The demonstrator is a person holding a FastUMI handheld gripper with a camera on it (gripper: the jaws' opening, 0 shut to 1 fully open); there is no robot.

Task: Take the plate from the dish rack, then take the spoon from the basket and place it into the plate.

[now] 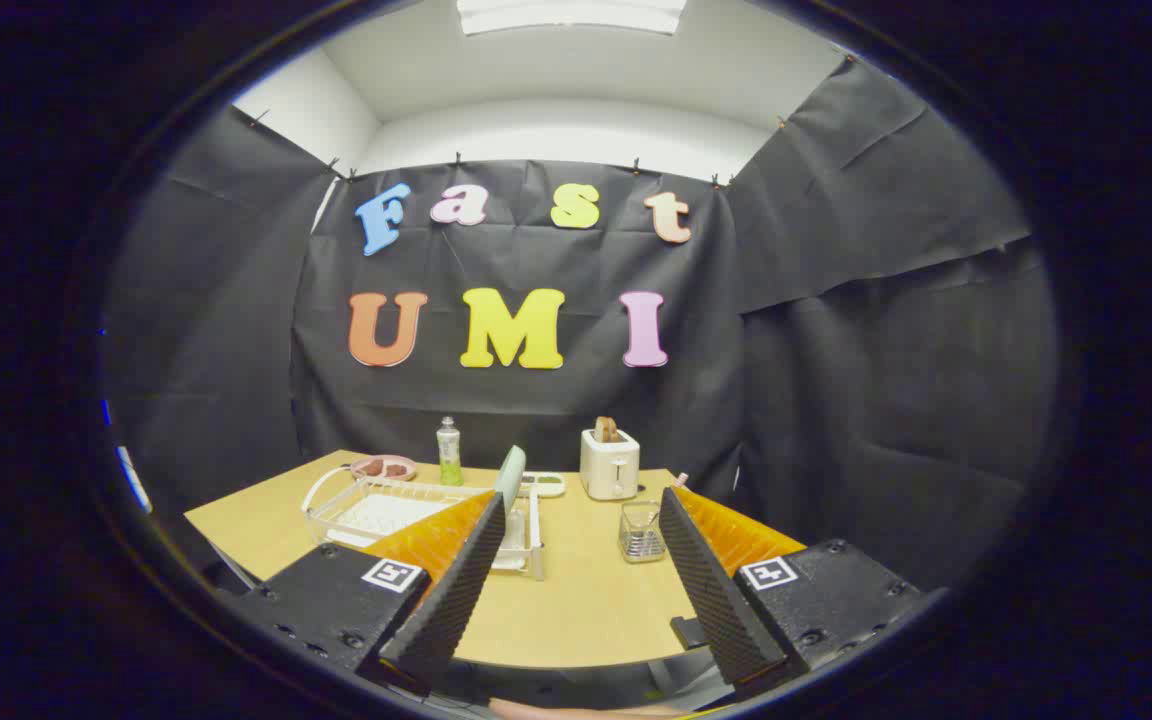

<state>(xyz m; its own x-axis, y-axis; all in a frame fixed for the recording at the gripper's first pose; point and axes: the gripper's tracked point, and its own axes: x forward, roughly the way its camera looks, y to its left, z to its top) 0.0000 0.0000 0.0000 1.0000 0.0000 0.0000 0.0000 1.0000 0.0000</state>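
Observation:
My gripper [581, 505] is open, its two fingers spread wide above the near part of a wooden table [586, 600], nothing between them. Beyond the left finger stands a white wire dish rack [376, 510]. A pale green plate [511, 475] stands upright on edge at the rack's right end, partly hidden by the left fingertip. Just ahead, nearer the right finger, a small clear mesh basket [641, 532] sits on the table. Something thin and pink [679, 481] pokes up behind the right fingertip; I cannot tell if it is the spoon.
At the table's back stand a green dish-soap bottle [449, 452], a white toaster [609, 464] with bread in it, a pink dish [384, 467] with brownish food, and a flat white object [544, 484]. Black cloth walls close in the table on three sides.

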